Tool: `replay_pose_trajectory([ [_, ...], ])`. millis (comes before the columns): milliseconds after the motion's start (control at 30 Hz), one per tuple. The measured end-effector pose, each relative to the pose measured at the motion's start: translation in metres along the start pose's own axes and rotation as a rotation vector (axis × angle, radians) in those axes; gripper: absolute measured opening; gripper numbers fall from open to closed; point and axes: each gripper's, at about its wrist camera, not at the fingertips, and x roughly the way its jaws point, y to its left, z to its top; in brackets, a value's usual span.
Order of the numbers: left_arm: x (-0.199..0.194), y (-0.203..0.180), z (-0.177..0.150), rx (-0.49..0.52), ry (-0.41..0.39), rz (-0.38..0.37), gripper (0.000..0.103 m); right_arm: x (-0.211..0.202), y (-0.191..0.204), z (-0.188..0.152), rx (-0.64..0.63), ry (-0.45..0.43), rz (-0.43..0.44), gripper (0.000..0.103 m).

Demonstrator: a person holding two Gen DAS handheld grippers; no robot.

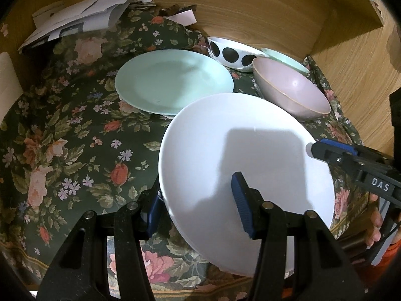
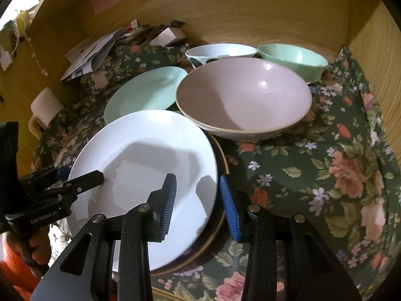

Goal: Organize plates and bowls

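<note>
A white plate (image 1: 240,165) (image 2: 150,170) lies on a dark plate with a brown rim (image 2: 220,205) on the floral cloth. My left gripper (image 1: 198,208) is open, its jaws straddling the white plate's left edge. My right gripper (image 2: 198,205) is open, its jaws straddling the white plate's right edge. It also shows in the left wrist view (image 1: 333,155). Behind stand a mint plate (image 1: 173,80) (image 2: 145,92), a pink bowl (image 1: 290,87) (image 2: 245,100), a white bowl with black dots (image 1: 230,52) (image 2: 220,52) and a mint bowl (image 2: 293,57) (image 1: 283,57).
The floral cloth (image 2: 325,175) covers the table inside a wooden alcove (image 2: 250,12). Papers (image 1: 80,22) (image 2: 92,55) and small boxes lie at the back left. A white roll (image 2: 46,105) stands at the left edge.
</note>
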Motion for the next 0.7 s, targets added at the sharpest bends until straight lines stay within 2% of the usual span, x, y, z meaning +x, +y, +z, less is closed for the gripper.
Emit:
replay_pose_trajectory([
  [267,0.001,-0.005,-0.001,0.011,0.000,0.012,0.052,-0.003,0.000,0.001,0.001,-0.009,-0.010,0.035],
  [467,-0.019,-0.002,0.009,0.026,-0.075,0.047,0.053,-0.009,0.007,0.013,-0.014,-0.046,0.004,0.037],
  [700,-0.043,0.015,0.028,0.016,-0.141,0.087,0.066,-0.009,0.024,0.033,-0.058,-0.089,0.029,0.044],
])
